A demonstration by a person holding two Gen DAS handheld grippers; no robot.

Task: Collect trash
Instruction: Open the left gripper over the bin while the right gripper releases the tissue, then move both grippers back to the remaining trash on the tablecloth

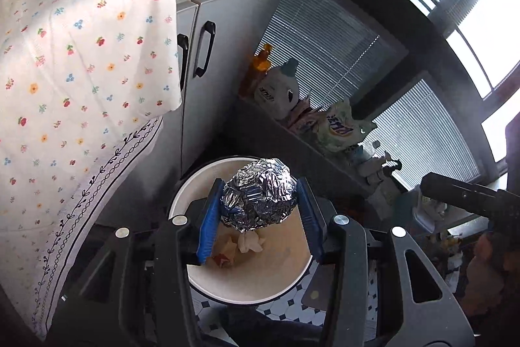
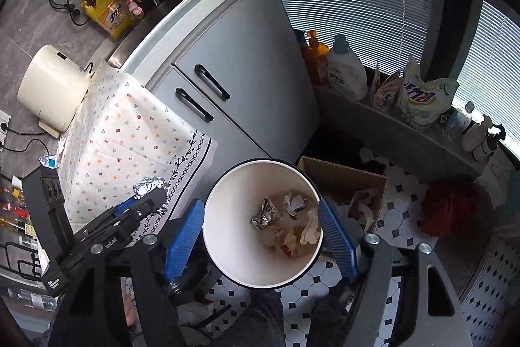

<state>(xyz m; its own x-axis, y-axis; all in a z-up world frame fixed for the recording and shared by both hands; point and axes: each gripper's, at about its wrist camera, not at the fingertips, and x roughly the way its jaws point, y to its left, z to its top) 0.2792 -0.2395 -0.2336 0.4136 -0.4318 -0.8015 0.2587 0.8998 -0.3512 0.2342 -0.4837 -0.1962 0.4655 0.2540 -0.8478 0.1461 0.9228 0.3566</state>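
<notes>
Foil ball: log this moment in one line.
left gripper: shut on foil ball | above bin | right gripper: open, empty | bin holds trash

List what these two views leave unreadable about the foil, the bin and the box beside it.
- Foil ball, left wrist view: underside hidden; right pad contact unclear. Right wrist view: mostly hidden by the left gripper.
- Trash bin, left wrist view: contents largely hidden by ball and fingers.
- Cardboard box, right wrist view: contents blocked by the right gripper's finger.
</notes>
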